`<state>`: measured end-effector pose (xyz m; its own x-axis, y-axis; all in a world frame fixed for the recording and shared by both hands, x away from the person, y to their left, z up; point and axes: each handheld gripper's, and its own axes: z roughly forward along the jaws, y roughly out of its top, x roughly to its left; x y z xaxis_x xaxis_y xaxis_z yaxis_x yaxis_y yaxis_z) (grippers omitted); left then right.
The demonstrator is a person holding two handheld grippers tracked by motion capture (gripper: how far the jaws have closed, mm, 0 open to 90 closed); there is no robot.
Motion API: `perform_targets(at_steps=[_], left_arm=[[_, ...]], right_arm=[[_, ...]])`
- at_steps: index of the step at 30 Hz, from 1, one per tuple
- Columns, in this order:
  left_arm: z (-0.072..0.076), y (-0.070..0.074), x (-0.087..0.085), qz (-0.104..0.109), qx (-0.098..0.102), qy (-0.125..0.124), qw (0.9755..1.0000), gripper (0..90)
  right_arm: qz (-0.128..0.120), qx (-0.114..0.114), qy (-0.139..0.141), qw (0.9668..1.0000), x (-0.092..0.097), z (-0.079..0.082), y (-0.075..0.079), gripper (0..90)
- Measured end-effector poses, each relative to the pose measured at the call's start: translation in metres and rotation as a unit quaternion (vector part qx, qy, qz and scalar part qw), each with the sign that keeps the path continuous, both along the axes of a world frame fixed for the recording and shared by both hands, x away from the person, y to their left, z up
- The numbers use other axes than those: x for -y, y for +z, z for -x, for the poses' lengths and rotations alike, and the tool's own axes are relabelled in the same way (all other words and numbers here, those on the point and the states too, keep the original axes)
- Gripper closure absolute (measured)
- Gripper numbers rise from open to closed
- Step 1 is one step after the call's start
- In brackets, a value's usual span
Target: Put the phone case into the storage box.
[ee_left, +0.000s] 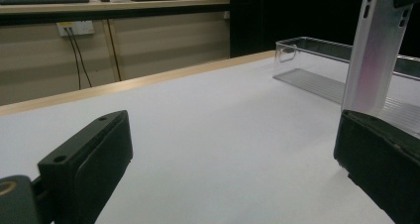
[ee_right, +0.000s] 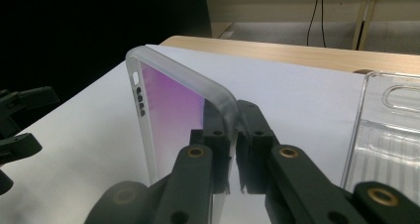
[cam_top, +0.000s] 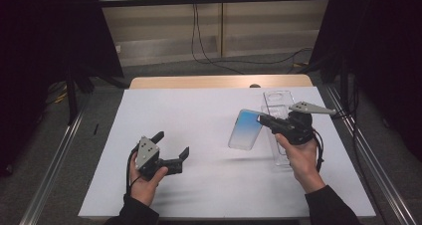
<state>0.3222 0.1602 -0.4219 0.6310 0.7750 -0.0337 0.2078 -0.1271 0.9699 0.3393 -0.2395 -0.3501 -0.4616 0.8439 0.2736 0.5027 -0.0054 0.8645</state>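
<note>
- My right gripper (cam_top: 263, 119) has its jaws clamped on one edge of a phone case (cam_top: 245, 129), a translucent shell with a blue-tinted back
- In the high view I hold the phone case up off the counter (cam_top: 199, 115), right of the middle, its free end hanging down and to the left of the jaws
- In the right gripper view the phone case (ee_right: 173, 110) stands on edge between my two black jaws, frosted rim uppermost, its tint reading purple-pink, small cut-outs along its left side
- A clear plastic tray (cam_top: 278, 105) lies on the counter just behind and beside my right hand (cam_top: 297, 158); I cannot tell whether the case touches it
- In the right gripper view the clear plastic tray (ee_right: 391, 130) sits at the right edge, ribbed floor and slot handle showing
- My left gripper (cam_top: 171, 148) has its jaws spread wide with nothing between them, held low over the left front part of the counter, well apart from the case
- In the left gripper view I look between the open jaws across the white counter (ee_left: 208, 135); the phone case (ee_left: 376, 50) hangs at upper right, with the clear plastic tray (ee_left: 317, 60) behind it
- My left hand (cam_top: 144, 182) grips the gripper body from below, a dark sleeve (cam_top: 132, 212) at the bottom edge
</note>
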Motion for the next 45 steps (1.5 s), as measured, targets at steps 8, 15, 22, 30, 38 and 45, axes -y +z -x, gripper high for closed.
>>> perform_targets(at_steps=[8,15,22,30,38,45], left_arm=[[0.010,0.001,-0.018,0.007,0.007,0.005,0.9999,1.8],[0.019,0.000,-0.037,0.013,0.007,0.032,0.9994,1.7],[0.025,-0.004,-0.046,0.005,0.001,0.031,0.9995,1.9],[0.030,-0.007,-0.051,-0.006,-0.004,0.033,0.9994,2.5],[0.028,-0.009,-0.051,-0.003,-0.007,0.039,0.9992,2.6],[0.027,-0.009,-0.054,0.005,-0.011,0.040,0.9991,2.8]], right_arm=[[-0.002,0.018,-0.013,0.9998,0.009,0.003,0.009,84.4],[-0.005,0.030,-0.024,0.9993,0.018,0.002,0.016,84.4],[-0.018,0.035,-0.039,0.9984,0.029,-0.001,0.022,84.4],[-0.005,0.050,-0.050,0.9975,0.040,-0.006,0.035,84.4],[0.012,0.060,-0.063,0.9961,0.051,-0.013,0.049,84.5],[0.027,0.061,-0.072,0.9952,0.056,-0.020,0.054,84.5]])
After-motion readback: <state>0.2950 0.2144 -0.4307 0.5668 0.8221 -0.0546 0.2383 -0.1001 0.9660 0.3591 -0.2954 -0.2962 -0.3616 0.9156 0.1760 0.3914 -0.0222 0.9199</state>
